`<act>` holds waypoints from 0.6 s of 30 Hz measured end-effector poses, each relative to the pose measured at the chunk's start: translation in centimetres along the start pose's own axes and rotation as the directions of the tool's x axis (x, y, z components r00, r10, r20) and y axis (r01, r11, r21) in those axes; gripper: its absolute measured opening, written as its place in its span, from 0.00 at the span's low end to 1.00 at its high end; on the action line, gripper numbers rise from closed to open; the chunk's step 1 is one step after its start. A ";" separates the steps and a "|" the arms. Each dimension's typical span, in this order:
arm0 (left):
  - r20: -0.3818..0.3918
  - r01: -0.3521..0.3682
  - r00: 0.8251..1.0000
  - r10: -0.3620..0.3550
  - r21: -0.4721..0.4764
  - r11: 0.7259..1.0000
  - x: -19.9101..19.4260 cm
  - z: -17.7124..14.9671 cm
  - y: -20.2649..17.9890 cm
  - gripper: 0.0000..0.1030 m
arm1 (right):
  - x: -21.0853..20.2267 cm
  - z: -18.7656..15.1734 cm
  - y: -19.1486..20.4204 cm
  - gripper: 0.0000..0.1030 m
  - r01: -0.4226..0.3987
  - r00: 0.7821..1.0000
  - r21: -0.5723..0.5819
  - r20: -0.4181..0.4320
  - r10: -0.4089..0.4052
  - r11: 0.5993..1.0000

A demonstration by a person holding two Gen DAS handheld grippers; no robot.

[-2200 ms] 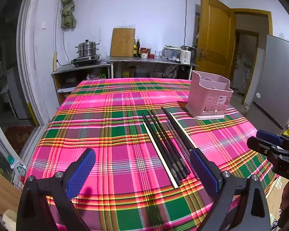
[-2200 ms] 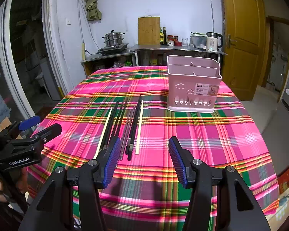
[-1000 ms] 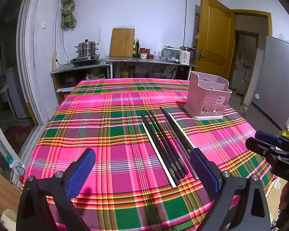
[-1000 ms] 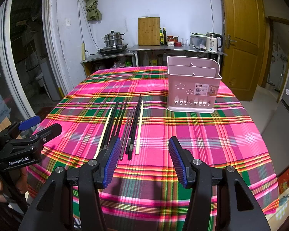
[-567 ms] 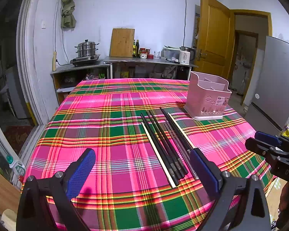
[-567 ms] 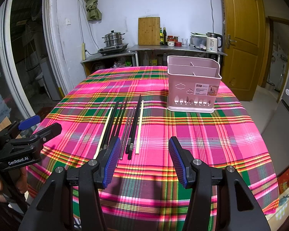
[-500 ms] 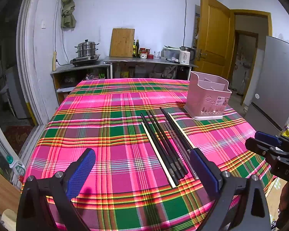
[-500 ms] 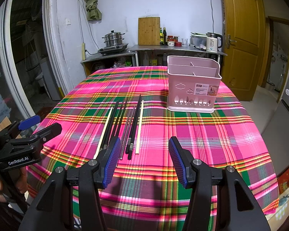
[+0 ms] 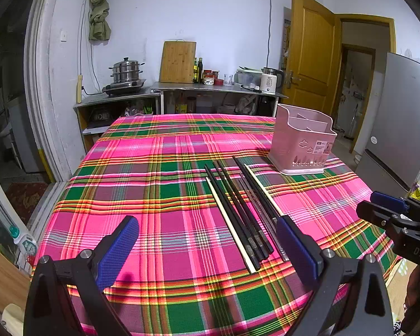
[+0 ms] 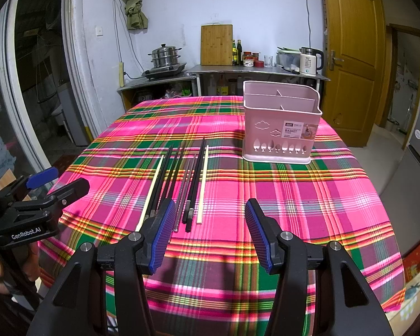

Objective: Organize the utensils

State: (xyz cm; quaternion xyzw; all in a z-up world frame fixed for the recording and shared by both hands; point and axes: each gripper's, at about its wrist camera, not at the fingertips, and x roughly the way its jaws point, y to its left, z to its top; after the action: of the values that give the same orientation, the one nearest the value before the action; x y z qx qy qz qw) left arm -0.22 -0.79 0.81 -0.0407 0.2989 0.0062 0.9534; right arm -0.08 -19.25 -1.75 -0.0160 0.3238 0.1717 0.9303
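Left tongs (image 9: 207, 247): jaws wide apart, empty, hovering over the near edge of the surface (image 9: 154, 184); the body reads "GenRobot.AI" in the right wrist view. Centre: a row of chopsticks (image 10: 179, 180), mostly black with a pale one at each side, lying flat on the plaid cloth. Right tongs (image 10: 207, 233): jaws apart, empty, touching nothing, just short of the chopstick ends. Far right: a pink basket (image 10: 280, 128), upright, compartments empty, labelled "BASKET".
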 end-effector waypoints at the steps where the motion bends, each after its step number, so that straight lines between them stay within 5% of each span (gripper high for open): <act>1: 0.000 -0.001 1.000 0.001 0.000 1.000 0.0 0.0 0.0 0.97 | 0.0 0.0 0.0 0.51 0.000 1.000 0.000 0.000 0.000 1.000; 18: -0.019 0.022 1.000 -0.023 -0.017 1.000 0.5 0.0 0.4 0.97 | 0.4 -0.2 0.3 0.51 0.003 1.000 -0.005 -0.006 -0.003 1.000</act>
State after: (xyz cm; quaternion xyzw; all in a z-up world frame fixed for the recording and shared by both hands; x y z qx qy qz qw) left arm 0.15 -0.40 0.51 -0.0521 0.3077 -0.0025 0.9501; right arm 0.01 -18.90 -2.13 -0.0194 0.3262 0.1712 0.9295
